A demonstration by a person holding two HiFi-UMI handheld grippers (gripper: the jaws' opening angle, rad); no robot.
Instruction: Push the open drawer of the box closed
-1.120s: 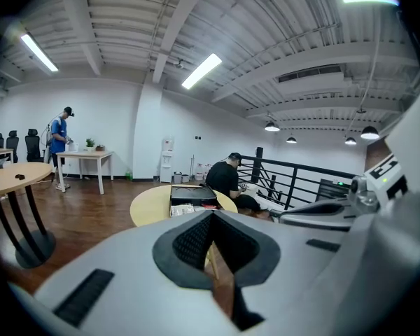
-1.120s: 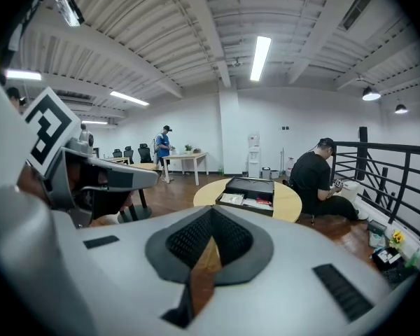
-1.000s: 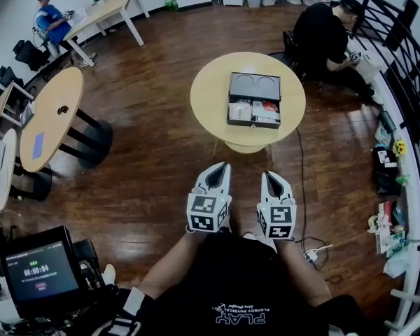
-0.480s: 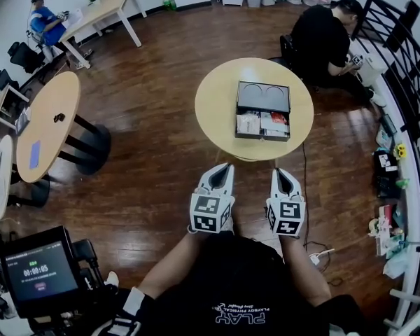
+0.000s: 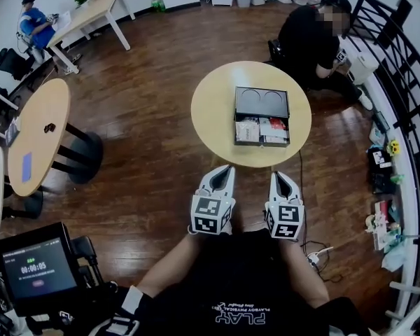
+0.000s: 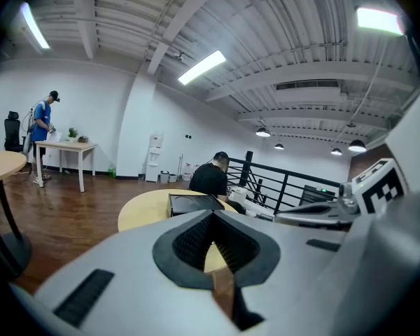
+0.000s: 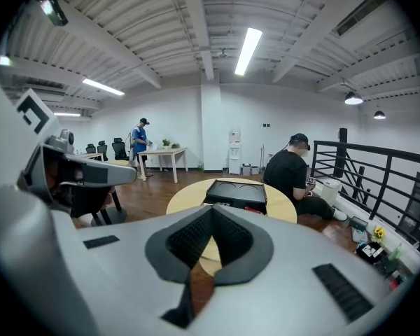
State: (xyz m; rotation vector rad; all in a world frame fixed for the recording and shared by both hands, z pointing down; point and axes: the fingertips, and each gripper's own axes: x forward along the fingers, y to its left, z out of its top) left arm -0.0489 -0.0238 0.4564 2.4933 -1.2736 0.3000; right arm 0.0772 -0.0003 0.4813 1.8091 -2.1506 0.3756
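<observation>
A black box point(image 5: 262, 103) stands on a round wooden table point(image 5: 213, 110). Its drawer point(image 5: 261, 131) is pulled out toward me, with packets inside. My left gripper point(image 5: 224, 170) and right gripper point(image 5: 275, 177) hang side by side in front of my body, short of the table's near edge, touching nothing. Both are shut with nothing held. In the left gripper view the left gripper point(image 6: 211, 217) points at the box point(image 6: 194, 203). Beyond the right gripper point(image 7: 213, 210) in its own view, the box point(image 7: 236, 193) sits on the table point(image 7: 283, 206).
A person in black point(image 5: 311, 37) sits just behind the table. A black railing point(image 5: 406, 54) and floor clutter point(image 5: 381, 166) run along the right. Other tables point(image 5: 36, 135) stand at the left, and a screen point(image 5: 38, 268) is near my left side.
The table and box have shifted slightly in the head view as I step closer. Both grippers keep their place in front of me and stay shut.
</observation>
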